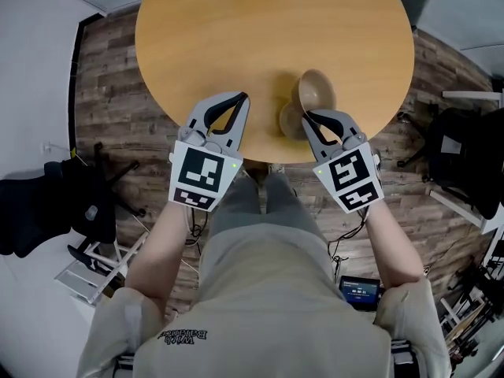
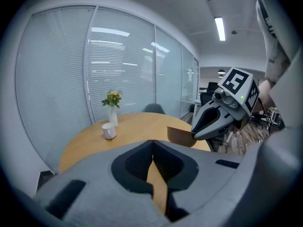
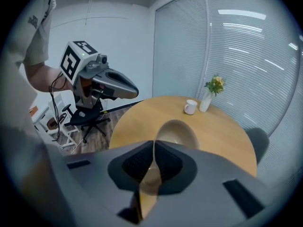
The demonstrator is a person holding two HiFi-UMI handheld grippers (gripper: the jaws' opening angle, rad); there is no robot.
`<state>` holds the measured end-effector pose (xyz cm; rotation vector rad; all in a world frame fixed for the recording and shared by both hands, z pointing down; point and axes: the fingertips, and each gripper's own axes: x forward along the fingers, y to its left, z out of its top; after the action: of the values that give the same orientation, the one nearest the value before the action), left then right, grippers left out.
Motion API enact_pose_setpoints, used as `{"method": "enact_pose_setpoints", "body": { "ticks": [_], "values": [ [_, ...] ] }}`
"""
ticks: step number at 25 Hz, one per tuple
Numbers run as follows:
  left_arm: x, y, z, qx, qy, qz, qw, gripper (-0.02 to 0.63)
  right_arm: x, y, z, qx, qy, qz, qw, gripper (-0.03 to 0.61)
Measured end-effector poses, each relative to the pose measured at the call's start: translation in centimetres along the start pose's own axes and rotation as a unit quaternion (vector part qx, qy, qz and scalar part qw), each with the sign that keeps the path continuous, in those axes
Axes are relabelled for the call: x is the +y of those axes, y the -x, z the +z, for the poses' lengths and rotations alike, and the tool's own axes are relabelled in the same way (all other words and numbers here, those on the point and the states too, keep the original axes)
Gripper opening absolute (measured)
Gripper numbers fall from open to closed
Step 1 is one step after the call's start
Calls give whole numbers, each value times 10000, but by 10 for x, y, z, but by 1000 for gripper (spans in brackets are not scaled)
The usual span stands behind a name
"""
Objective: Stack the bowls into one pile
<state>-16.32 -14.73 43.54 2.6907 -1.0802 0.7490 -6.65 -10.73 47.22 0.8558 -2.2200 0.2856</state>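
— Jaws first: how do they stand on the right gripper (image 1: 305,115)?

— Pressed almost together on the rim of the held bowl (image 3: 177,132). It hangs over the near part of the table (image 1: 205,46) with its hollow facing back toward that gripper. The left gripper (image 1: 241,98) has its jaws closed tip to tip with nothing between them. Only tabletop shows through the slit behind the tips.

— And the other bowl?

— The lower bowl (image 1: 290,121) lies by the table's near edge, just beside the right gripper's tips and partly under them. Whether it touches the held bowl cannot be told, because the gripper covers the spot where they would meet. In the right gripper view only a beige sliver shows through the gap behind the jaws.

— What else blocks the view?

— Each gripper's grey body fills the lower half of its own view. In the head view the person's arms and lap cover the floor below the table.

— And further off?

— A white mug (image 3: 190,107) and a vase (image 3: 206,100) of yellow flowers stand close together at the table's far side, well apart from the bowls. The head view cuts the mug off at its top edge. A black office chair (image 3: 89,113) stands on the wood floor beyond the left gripper, and blinds hang behind the glass walls.
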Motion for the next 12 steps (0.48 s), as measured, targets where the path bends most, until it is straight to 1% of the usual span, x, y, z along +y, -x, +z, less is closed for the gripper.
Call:
{"method": "enact_pose_setpoints", "body": {
  "ticks": [7, 12],
  "values": [
    [-17, -15, -30, 289, 145, -168, 9993, 18, 20, -19, -38, 380, -66, 249, 9989, 34],
    [-29, -19, -41, 484, 184, -308, 9982, 18, 30, -22, -58, 714, 344, 250, 9965, 34]
  ]
}}
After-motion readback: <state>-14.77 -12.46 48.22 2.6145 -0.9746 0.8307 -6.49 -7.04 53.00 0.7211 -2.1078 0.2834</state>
